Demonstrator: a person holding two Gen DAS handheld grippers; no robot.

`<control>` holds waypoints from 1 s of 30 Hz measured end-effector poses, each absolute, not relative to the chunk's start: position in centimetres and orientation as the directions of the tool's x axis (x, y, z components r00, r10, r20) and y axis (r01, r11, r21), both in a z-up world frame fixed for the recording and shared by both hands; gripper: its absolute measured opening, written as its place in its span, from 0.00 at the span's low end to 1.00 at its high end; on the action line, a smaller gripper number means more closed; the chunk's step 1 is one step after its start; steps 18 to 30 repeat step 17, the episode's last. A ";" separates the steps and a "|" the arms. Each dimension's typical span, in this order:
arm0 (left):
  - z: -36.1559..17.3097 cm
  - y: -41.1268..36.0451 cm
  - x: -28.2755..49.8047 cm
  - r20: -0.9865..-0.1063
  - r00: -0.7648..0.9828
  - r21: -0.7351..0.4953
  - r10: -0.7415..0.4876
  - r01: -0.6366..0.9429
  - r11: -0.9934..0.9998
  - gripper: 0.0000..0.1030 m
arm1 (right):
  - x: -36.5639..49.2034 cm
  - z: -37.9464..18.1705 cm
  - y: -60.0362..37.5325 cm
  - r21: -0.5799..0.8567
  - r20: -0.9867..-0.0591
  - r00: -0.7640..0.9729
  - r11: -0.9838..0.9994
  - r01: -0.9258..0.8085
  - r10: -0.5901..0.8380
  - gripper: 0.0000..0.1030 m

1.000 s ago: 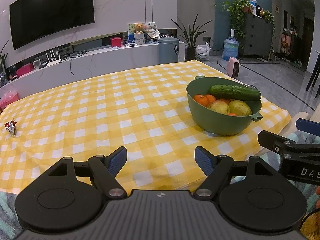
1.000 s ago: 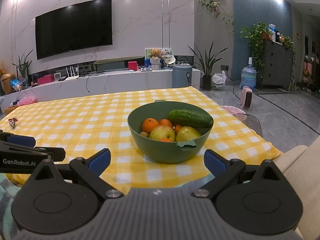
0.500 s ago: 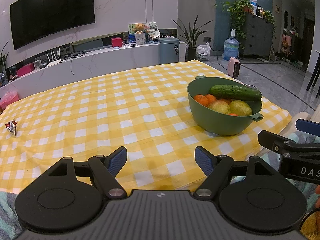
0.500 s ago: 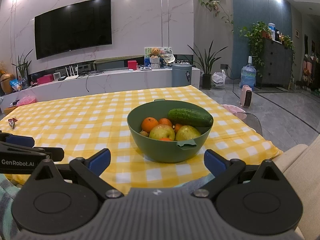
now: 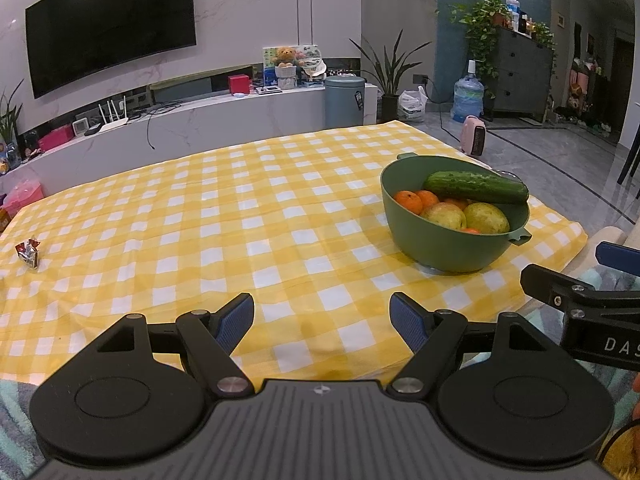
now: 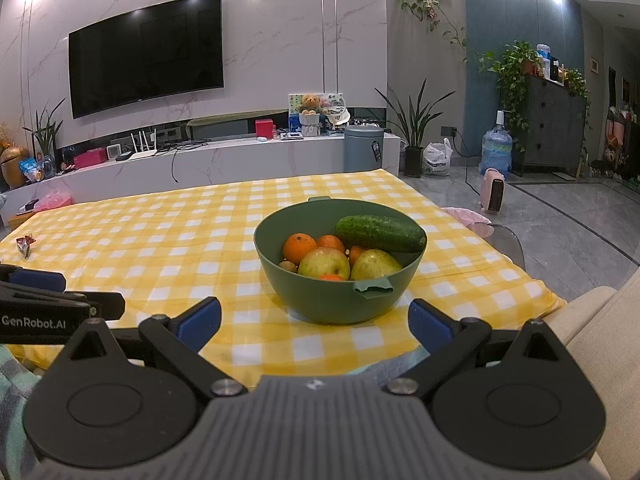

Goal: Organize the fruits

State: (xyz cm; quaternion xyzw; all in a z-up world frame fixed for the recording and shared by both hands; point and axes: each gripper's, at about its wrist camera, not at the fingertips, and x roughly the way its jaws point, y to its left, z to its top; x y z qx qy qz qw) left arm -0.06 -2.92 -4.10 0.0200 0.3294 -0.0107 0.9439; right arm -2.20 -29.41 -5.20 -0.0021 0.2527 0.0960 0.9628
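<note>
A green bowl (image 5: 436,246) (image 6: 320,300) stands on the yellow checked tablecloth (image 5: 200,216) near its right end. A cucumber (image 5: 476,187) (image 6: 380,233) lies across the bowl's rim above several oranges (image 6: 299,247), an apple (image 6: 324,264) and a pear (image 6: 375,264). My left gripper (image 5: 322,316) is open and empty at the table's near edge, left of the bowl. My right gripper (image 6: 316,318) is open and empty, facing the bowl from just in front of it. Its fingers (image 5: 560,284) show at the right edge of the left wrist view.
A small sweet wrapper (image 5: 28,251) (image 6: 25,245) lies at the cloth's far left. Behind the table runs a white marble TV console (image 6: 200,160) under a wall TV. A beige sofa cushion (image 6: 600,320) lies to the right, a teal blanket (image 5: 16,420) below.
Both views have shifted slightly, with the bowl sitting a touch lower in the frames. Both grippers stay open and empty.
</note>
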 end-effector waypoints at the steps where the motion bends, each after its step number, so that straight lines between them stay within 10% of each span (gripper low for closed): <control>1: -4.1 -2.9 -0.1 -0.621 0.784 0.030 -0.008 0.033 0.999 0.88 | -2.2 -5.2 -29.5 0.045 -0.487 0.854 0.982 -0.186 0.184 0.94; 30: -3.8 -2.9 -0.3 -0.618 0.787 0.032 0.002 0.022 0.999 0.88 | -2.2 -5.2 -29.4 0.043 -0.490 0.852 0.982 -0.185 0.182 0.94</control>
